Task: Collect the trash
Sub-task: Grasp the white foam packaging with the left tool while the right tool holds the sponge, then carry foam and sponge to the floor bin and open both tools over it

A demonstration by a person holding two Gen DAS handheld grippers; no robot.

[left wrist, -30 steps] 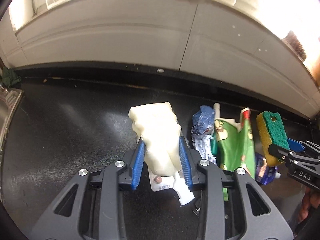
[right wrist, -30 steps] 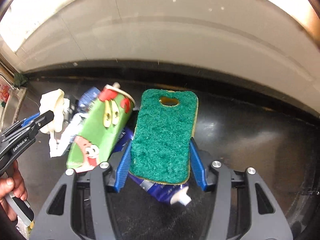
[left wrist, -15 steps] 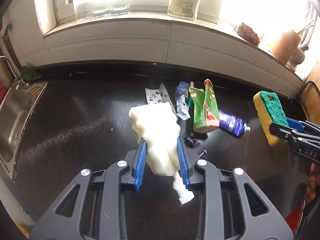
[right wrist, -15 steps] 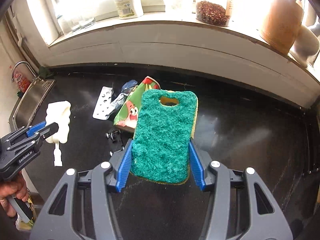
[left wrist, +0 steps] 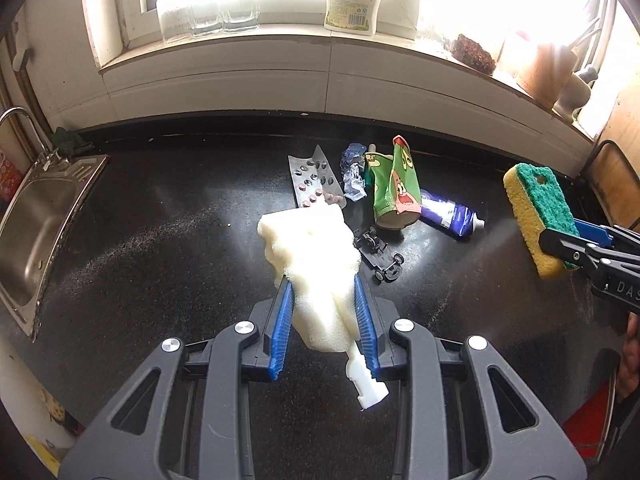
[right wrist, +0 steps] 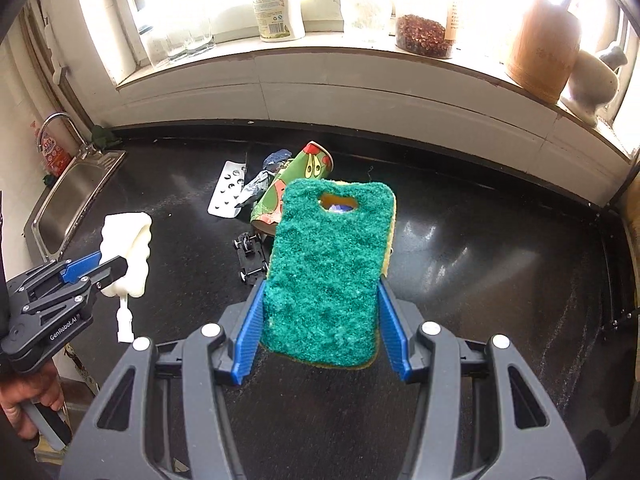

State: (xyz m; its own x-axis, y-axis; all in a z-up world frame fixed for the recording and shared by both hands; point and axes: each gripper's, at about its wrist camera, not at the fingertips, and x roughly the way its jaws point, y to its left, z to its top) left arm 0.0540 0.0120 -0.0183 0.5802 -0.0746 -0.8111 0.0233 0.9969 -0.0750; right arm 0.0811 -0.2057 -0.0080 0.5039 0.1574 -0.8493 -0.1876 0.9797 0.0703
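Right now my left gripper [left wrist: 323, 316] squeezes the soft, light white sponge [left wrist: 316, 256] near its bottom, and my right gripper [right wrist: 322, 328] pinches the squishy green sponge [right wrist: 326, 272].

- Your left tongs [left wrist: 324, 320] have dark grey, matte plastic arms with long triangular cut-outs.
- Their two fingers [left wrist: 281, 332] carry bright blue, ribbed pads.
- Round silver screw heads sit at the pivots, four across each frame.
- Your right tongs [right wrist: 320, 332] are built the same: grey linkage, blue ribbed pads, silver screws.
- Seen from the side, white lettering marks the black bodies: "GenRobot.AI" on the left, "DAS" on the right.
- Your left hand [right wrist: 24, 408] wraps a grey handle.
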